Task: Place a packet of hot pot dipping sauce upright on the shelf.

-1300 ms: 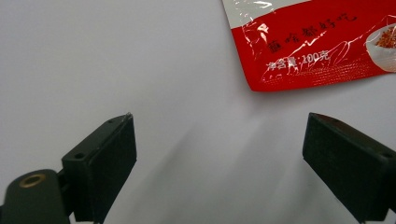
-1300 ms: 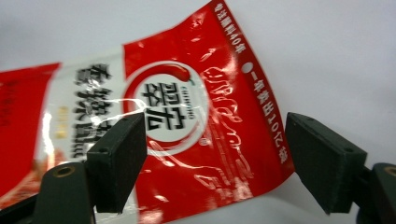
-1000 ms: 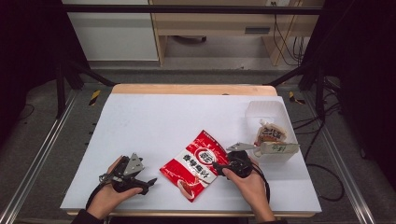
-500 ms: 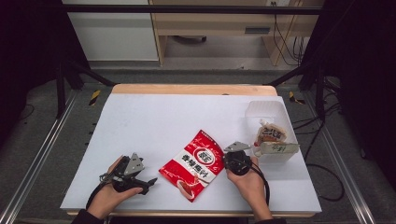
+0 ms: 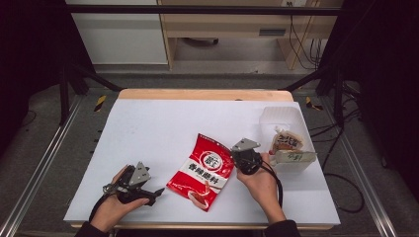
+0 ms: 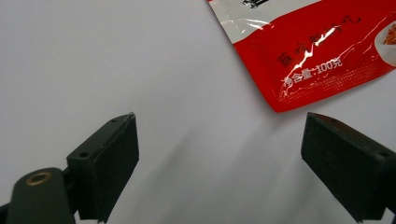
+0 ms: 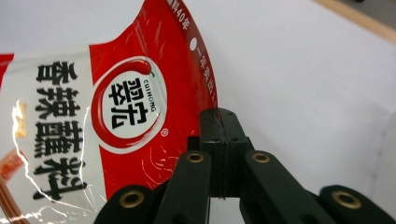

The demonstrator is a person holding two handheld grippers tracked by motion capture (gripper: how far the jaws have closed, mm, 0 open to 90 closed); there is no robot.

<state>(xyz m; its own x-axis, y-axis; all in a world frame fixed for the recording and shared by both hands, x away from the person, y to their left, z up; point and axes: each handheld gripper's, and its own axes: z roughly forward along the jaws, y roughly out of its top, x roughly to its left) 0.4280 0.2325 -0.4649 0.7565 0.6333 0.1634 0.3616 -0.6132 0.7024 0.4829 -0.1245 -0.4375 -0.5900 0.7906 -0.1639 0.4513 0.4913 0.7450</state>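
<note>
A red and white seasoning packet [image 5: 202, 170] lies near the front middle of the white table [image 5: 197, 123]. My right gripper [image 5: 233, 159] has just been closing and is now shut on the packet's right edge. In the right gripper view the pads [image 7: 219, 126] pinch the red edge of the packet [image 7: 126, 107], which tilts up from the table. My left gripper [image 5: 157, 192] rests on the table at the front left, a short way from the packet's lower corner. Its jaws stand open with bare table between them [image 6: 219, 149], and the packet's corner [image 6: 317, 51] lies beyond them.
A clear plastic box [image 5: 281, 116] stands at the table's right side with a brown and white pouch [image 5: 286, 140] in it, just right of my right hand. A wooden strip [image 5: 202, 94] runs along the far edge. Black frame bars flank the table.
The right gripper's jaws have closed on the packet's right edge, and the hand has moved up and slightly away, lifting that edge. The left hand has kept still.
</note>
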